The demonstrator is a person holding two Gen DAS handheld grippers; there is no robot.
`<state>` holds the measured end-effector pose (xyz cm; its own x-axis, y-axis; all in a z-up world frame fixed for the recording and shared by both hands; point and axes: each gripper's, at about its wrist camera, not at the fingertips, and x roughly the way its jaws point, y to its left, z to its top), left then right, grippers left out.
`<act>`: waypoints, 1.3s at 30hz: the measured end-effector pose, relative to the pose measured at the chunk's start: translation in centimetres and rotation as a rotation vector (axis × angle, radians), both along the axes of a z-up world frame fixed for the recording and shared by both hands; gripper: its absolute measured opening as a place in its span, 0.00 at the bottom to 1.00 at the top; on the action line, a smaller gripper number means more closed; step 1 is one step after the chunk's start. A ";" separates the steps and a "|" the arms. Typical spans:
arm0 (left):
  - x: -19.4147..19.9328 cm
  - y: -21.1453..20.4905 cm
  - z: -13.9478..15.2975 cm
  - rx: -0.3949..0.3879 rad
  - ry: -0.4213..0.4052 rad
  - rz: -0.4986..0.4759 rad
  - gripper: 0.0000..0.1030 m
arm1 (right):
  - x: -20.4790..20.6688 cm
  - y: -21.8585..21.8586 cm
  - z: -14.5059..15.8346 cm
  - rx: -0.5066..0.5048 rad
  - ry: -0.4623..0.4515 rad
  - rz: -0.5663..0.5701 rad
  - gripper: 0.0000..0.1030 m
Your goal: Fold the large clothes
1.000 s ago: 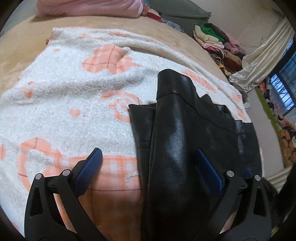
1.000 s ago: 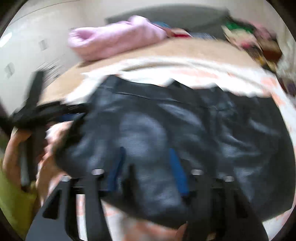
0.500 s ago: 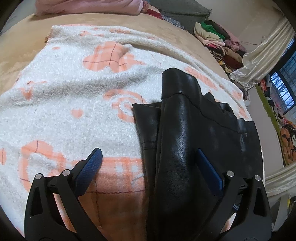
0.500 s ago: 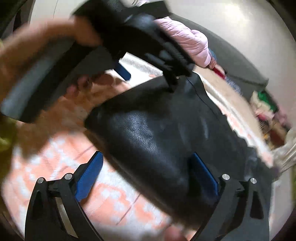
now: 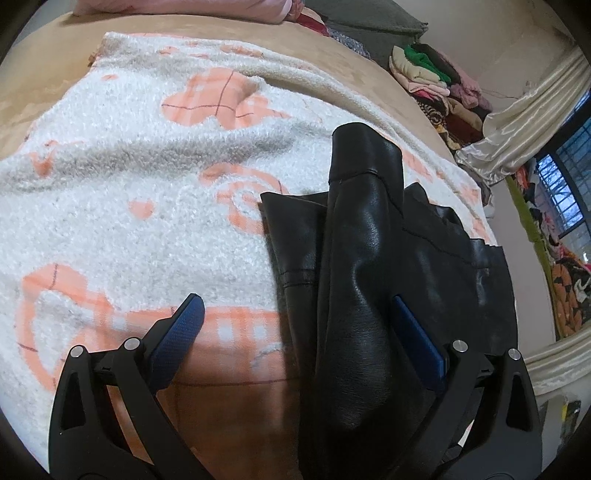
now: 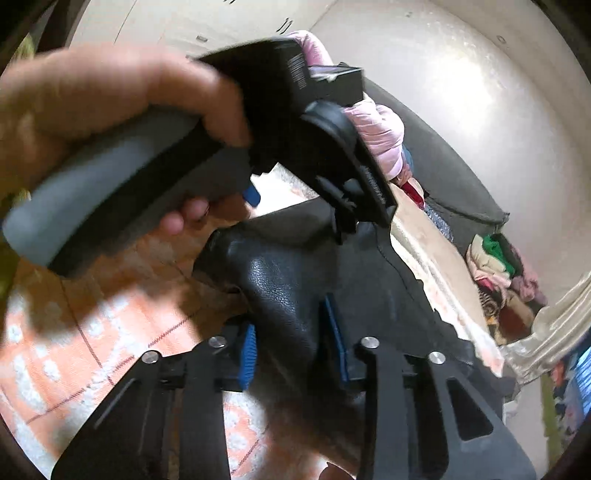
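Note:
A black leather garment [image 5: 373, 266] lies partly folded on a white and orange fleece blanket [image 5: 140, 192], a raised fold running toward me. My left gripper [image 5: 299, 328] is open, its jaws wide apart, with the near end of the fold between them. In the right wrist view my right gripper [image 6: 291, 343] is shut on a thick fold of the leather garment [image 6: 280, 291] and lifts it. The left gripper's body [image 6: 314, 144] and the hand holding it fill the upper left of that view.
The blanket covers a tan bed [image 5: 351, 62]. A pink quilt [image 5: 184, 5] and a grey cushion [image 5: 362, 22] lie at the far end. A pile of clothes [image 5: 439, 85] and a cream curtain [image 5: 524, 122] stand at the right.
My right gripper has closed from wide open onto the leather fold and swung close under the left gripper. The left gripper stays open and has hardly moved.

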<state>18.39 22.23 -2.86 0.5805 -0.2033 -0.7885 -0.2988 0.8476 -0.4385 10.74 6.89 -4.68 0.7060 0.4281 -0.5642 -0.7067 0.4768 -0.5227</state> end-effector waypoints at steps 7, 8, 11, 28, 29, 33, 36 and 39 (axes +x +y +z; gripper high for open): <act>-0.4 0.3 -0.1 -0.108 -0.033 0.004 0.90 | 0.5 -1.7 2.9 0.177 0.104 -0.023 0.22; -0.5 0.1 -0.1 -0.122 -0.038 -0.002 0.85 | 0.6 -1.9 3.1 0.191 0.127 -0.021 0.21; -0.4 -0.7 -0.2 -0.207 -0.065 -0.034 0.53 | 0.7 -2.2 3.5 0.204 0.134 -0.014 0.20; -0.5 -9.4 9.7 -0.051 -0.224 -0.106 0.26 | 0.8 -9.3 9.6 0.371 0.118 -0.018 0.18; -0.2 -10.3 10.3 -0.037 -0.226 -0.114 0.26 | 0.9 -10.1 10.0 0.388 0.116 -0.028 0.17; 0.5 -13.8 12.6 0.021 -0.234 -0.161 0.31 | 1.3 -13.7 11.4 0.462 0.140 -0.073 0.17; 1.4 -17.1 13.7 0.065 -0.233 -0.200 0.33 | 2.1 -16.4 11.8 0.505 0.160 -0.119 0.16; 2.6 -20.2 14.1 0.094 -0.227 -0.231 0.34 | 2.8 -19.3 12.0 0.553 0.190 -0.169 0.16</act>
